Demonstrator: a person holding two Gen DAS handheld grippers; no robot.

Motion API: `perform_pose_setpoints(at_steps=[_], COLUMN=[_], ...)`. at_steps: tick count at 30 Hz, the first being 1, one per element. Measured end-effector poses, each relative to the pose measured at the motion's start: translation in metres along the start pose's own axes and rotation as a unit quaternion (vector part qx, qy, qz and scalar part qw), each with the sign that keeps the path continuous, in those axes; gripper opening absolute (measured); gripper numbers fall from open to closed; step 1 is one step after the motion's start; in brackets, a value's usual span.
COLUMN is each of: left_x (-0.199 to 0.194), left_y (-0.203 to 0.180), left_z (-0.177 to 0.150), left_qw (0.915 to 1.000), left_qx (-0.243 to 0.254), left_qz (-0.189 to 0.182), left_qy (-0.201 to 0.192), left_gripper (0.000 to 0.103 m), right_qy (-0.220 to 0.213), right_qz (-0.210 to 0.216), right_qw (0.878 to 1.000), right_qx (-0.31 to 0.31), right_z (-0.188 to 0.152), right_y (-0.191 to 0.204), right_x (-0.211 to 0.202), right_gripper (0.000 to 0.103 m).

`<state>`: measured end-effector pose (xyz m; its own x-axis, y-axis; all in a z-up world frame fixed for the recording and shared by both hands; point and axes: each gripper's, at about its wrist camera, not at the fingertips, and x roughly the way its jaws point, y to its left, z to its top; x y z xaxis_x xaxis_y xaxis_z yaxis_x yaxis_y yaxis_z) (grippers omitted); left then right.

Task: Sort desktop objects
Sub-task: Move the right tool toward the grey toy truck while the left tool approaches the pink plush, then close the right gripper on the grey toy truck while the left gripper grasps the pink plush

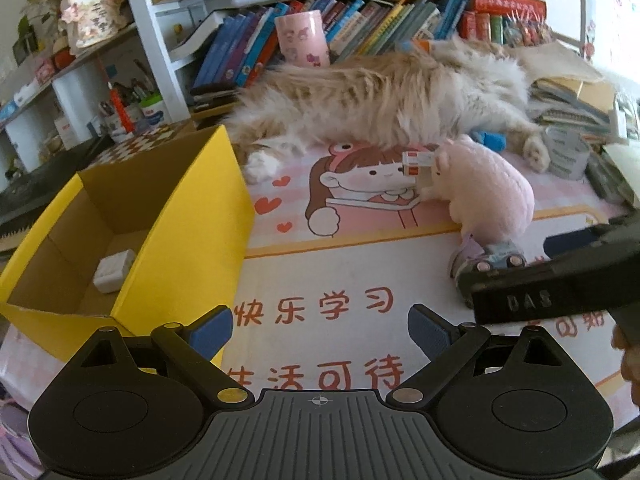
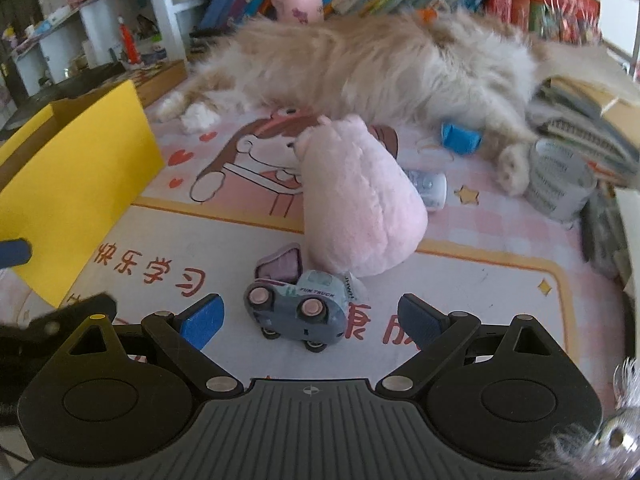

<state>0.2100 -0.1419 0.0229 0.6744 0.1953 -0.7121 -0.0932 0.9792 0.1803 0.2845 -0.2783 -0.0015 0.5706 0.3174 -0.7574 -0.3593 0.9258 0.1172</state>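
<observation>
R gripper (image 2: 310, 320): jaws spread wide, nothing pinched, angled down at the mat (image 2: 460, 280). The toy truck (image 2: 298, 310) sits btwn the blue pads (image 2: 202, 320), not touching either; it is tipped, wheels facing the camera, purple bed up at the back. Just beyond the truck, touching it, is the pink plush (image 2: 360, 204), lying on the mat. Past the plush, to the R: a small white cup (image 2: 430, 188) on its side, then a blue bit (image 2: 460, 136) near the cat (image 2: 380, 64), which is stretched across the far side of the desk. Far R, a grey mesh pot (image 2: 560, 176) by the cat's paw. To the L of the jaws, well apart, the yellow box (image 2: 76, 176).

L gripper (image 1: 320, 332): jaws also spread wide, empty, tilted down over bare mat w/ red print. Box (image 1: 192, 232) just L of the L pad, open top, one white block (image 1: 114, 270) inside on its floor. Ahead and R, the plush (image 1: 488, 188) w/ a small white carton (image 1: 418, 160) at its far end. The truck (image 1: 492, 260) is partly hidden behind the R gripper's black body (image 1: 560, 284), which comes in from the R edge; fingers (image 1: 630, 356) of the person's hand show under it. Books (image 1: 380, 20) and a pink can (image 1: 304, 38) stand behind the cat.
</observation>
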Motion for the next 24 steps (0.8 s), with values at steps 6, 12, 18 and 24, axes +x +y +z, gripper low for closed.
perform_pose_setpoints(at_steps=[6, 12, 18, 24], left_x=[0.000, 0.001, 0.006, 0.017], left_y=[-0.003, -0.008, -0.024, -0.044], left_z=[-0.001, 0.002, 0.011, 0.023], left_qw=[0.9999, 0.9998, 0.9989, 0.9955], left_qx=[0.012, 0.019, 0.036, 0.054], left_qz=[0.007, 0.003, -0.030, -0.077], left_qy=[0.009, 0.007, -0.003, -0.009], left_gripper=[0.096, 0.096, 0.096, 0.096], right_qy=[0.033, 0.027, 0.017, -0.032], right_qz=[0.015, 0.018, 0.027, -0.009], right_qw=[0.999, 0.999, 0.999, 0.999], right_qx=[0.024, 0.009, 0.008, 0.028], right_z=[0.003, 0.002, 0.000, -0.005], right_y=[-0.004, -0.002, -0.014, -0.044], right_x=[0.019, 0.024, 0.009, -0.027], right_gripper=[0.086, 0.060, 0.060, 0.060])
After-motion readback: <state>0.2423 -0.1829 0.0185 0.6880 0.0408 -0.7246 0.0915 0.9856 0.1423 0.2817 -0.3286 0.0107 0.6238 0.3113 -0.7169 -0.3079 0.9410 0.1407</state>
